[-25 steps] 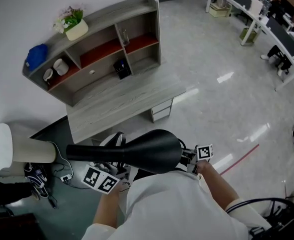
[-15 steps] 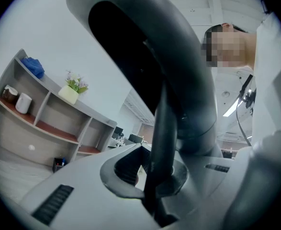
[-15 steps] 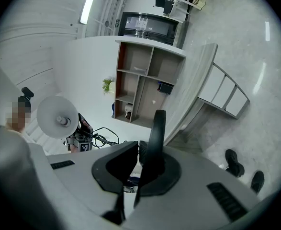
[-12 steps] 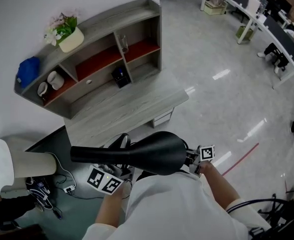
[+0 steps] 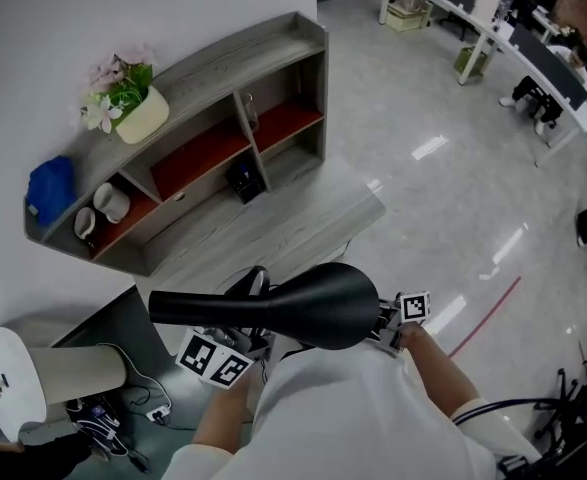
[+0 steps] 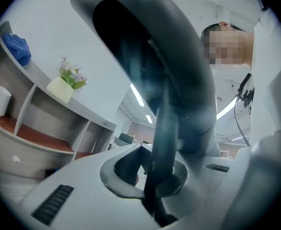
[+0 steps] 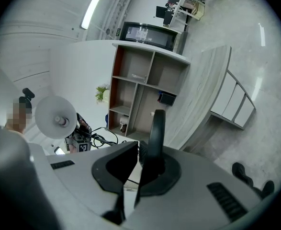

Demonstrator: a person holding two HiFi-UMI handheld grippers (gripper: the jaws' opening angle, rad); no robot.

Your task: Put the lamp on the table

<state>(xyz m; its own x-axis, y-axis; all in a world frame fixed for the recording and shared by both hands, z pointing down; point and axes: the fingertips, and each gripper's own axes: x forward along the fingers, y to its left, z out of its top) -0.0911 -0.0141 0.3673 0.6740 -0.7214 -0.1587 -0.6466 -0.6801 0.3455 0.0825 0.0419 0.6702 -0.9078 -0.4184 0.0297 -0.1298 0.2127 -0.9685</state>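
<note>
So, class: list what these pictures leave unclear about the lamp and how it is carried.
- Head view: the lamp hides both grips beneath it.
- Left hand-held gripper view: the clamped lamp part is blurred, too close to name.
- Right hand-held gripper view: only a thin black edge shows between the jaws; the lamp's rest is out of frame.
</note>
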